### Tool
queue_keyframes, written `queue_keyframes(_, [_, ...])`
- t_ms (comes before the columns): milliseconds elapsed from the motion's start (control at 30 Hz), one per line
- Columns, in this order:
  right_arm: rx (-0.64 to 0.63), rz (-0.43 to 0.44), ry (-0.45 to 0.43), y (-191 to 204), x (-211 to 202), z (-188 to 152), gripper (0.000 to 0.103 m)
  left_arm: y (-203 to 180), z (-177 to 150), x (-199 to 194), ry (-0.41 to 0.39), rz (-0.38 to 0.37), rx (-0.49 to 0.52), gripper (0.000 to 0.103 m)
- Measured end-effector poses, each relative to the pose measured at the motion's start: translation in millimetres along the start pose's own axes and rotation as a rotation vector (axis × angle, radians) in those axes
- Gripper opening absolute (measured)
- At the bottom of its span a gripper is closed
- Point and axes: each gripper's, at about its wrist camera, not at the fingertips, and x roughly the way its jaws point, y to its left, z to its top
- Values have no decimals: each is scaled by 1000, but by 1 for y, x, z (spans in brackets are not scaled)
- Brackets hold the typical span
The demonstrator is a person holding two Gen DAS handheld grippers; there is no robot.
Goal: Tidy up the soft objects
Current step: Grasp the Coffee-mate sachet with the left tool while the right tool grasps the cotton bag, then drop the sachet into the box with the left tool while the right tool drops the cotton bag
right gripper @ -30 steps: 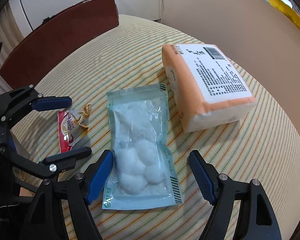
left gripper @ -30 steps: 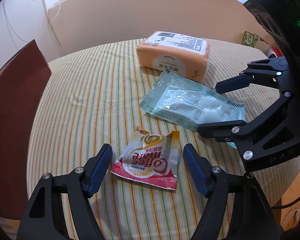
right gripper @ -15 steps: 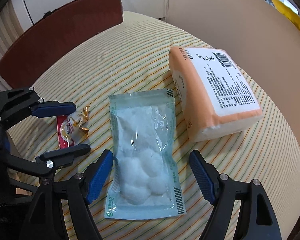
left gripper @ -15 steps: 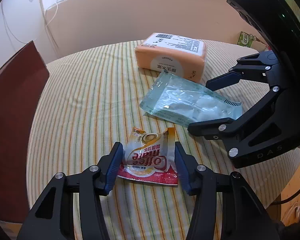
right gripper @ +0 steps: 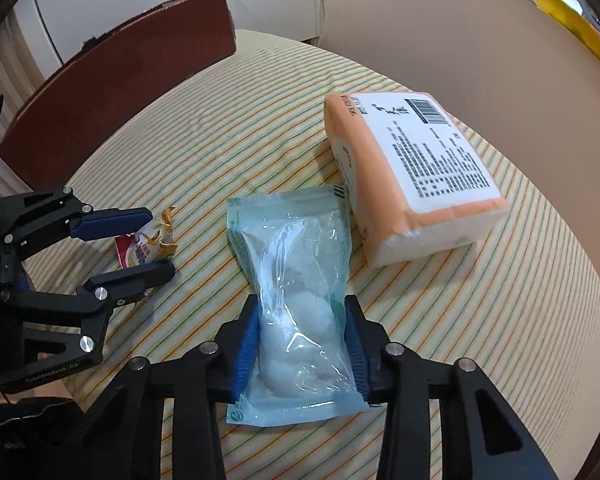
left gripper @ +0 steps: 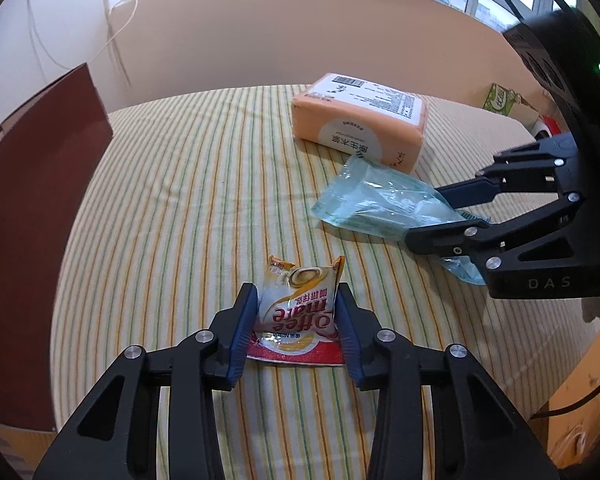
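The left tool [left gripper: 296, 322] is clenched on the Coffee-mate sachet [left gripper: 298, 312], whose foil buckles between the blue pads at the 6 o'clock edge of the left wrist view, its lower edge apparently touching the striped cloth [left gripper: 180, 200] over the surface. The right tool [right gripper: 300, 344] is squeezed onto the bag of cotton balls [right gripper: 292, 292], pinching its near half into a waist at 6 o'clock of the right wrist view, with the far end lying just beside the peach tissue pack [right gripper: 416, 176] at 2 o'clock. The likely trouble is slippage: slick film and a crumpled sachet can slide out on lifting, and the bag's far end may drag against the tissue pack and nudge it
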Motion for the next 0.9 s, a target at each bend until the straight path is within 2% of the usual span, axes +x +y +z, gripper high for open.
queue_keyframes(333, [35,10,-34,2,-14,-16,33,5,-1,-13,-26,4,-20,37])
queue_keyframes(500, [36,21,-84,7,-39,-16,33,7,1,-30,-58,0,-23,37])
queue_keyframes(700, [-4,51,-164,26,-74,7,33,21,5,-65,-125,10,-42,37])
queue_keyframes(900, [-47,90,-231,51,-98,45,33,56,3,-104,-183,60,-74,37])
